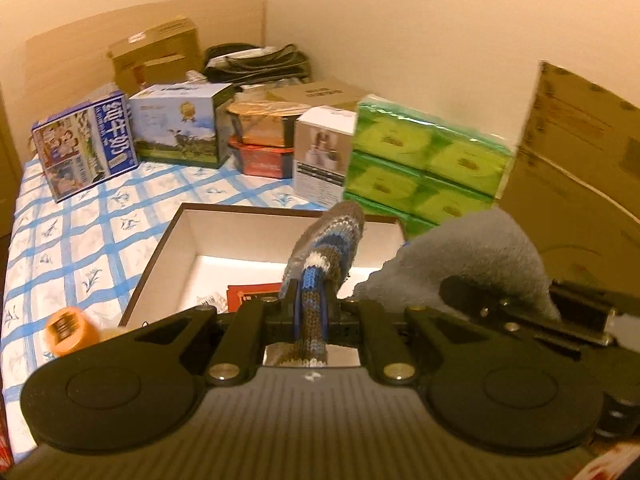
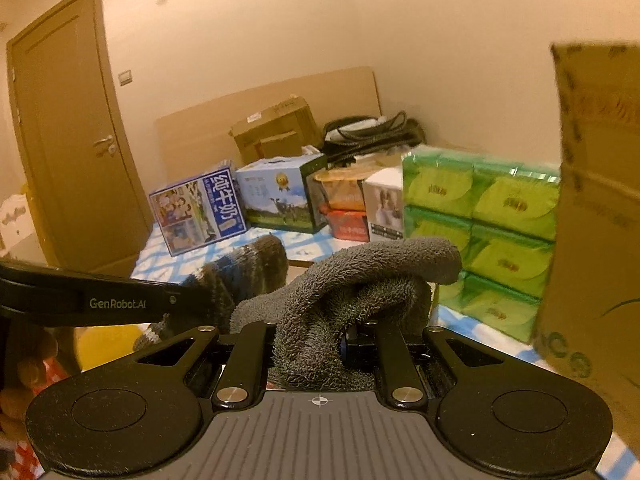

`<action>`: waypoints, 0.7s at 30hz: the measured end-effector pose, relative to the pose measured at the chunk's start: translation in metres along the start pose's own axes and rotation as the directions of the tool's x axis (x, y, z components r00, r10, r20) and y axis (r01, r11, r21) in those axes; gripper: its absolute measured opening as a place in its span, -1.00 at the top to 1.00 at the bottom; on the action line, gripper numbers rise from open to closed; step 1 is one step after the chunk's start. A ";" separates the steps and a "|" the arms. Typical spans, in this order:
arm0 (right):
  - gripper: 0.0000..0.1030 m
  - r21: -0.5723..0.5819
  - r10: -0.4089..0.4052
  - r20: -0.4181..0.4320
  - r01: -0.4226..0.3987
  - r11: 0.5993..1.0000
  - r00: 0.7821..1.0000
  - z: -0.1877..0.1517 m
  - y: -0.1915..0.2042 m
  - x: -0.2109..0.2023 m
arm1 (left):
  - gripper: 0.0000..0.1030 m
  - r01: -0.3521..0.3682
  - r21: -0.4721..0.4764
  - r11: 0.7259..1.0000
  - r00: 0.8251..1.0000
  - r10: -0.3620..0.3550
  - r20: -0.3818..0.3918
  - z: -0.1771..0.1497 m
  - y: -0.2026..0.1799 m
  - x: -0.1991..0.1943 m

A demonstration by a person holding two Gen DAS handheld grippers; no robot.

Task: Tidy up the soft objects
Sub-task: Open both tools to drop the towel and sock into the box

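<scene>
Step in hand, as judged: carrying two soft items toward the container, both already picked up and not yet released. The left gripper [image 1: 312,312] has its jaws nearly together, pinched on a striped knitted sock in blue, brown and white wool [image 1: 320,256], which stands up out of the jaws and flops forward over them. The right gripper [image 2: 316,344] is likewise almost closed, clamped on a grey terry-cloth sock, thick and fuzzy [image 2: 352,292], bunched into a loop that curls up and away ahead of the fingers. In the right wrist view the left gripper shows as a black arm just left of the right one, the two loads close beside each other (whether the fabrics touch cannot be told). Container: an open rectangular box with a dark brown rim and white inside walls [image 1: 192,236] lies directly ahead of and below the left gripper, on a bed sheet of white cloth with a blue check pattern [image 1: 92,216]. Its floor shows a red printed card or packet [image 1: 252,296] and a small white printed scrap [image 1: 210,301] just past the left finger linkage; the rest of the floor is hidden behind the tongs, and no soft item is visible in it. Next move, as judged: bring each gripper over the box opening, lower until the sock hangs inside the walls, then open; the limp knit may cling to the pads or drape over the rim. Beyond the box stand a pack of green plastic-wrapped tissue bundles [image 1: 424,168] and a blue-and-white milk carton case [image 1: 86,146].
</scene>
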State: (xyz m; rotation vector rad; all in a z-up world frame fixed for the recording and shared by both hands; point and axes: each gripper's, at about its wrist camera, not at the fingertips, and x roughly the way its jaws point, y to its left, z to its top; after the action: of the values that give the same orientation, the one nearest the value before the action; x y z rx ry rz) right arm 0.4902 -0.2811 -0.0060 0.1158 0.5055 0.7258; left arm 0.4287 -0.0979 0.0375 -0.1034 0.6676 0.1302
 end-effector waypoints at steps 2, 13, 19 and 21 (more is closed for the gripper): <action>0.69 0.020 0.016 -0.011 -0.016 1.000 1.000 0.001 -0.011 0.018 | 0.84 -0.027 -0.025 0.999 1.000 0.027 -0.011 0.004 -0.001 0.015; 0.63 0.126 0.134 -0.117 -0.119 0.985 0.984 0.004 -0.061 0.122 | 0.84 -0.174 -0.153 0.973 0.985 0.168 -0.050 0.019 -0.003 0.091; -0.19 0.132 0.048 -0.116 -0.033 0.991 0.992 0.000 -0.079 0.133 | 0.83 -0.205 -0.183 0.962 0.976 0.188 -0.107 0.011 0.001 0.125; -0.19 0.137 0.043 -0.112 -0.027 0.990 0.993 -0.002 -0.086 0.128 | 0.83 -0.205 -0.184 0.961 0.974 0.183 -0.130 0.006 0.003 0.135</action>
State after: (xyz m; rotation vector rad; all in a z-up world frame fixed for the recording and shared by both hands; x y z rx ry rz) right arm 0.6224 -0.2612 -0.0821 0.2105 0.6642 0.7354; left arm 0.5368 -0.0826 -0.0423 -0.2368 0.7752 0.3830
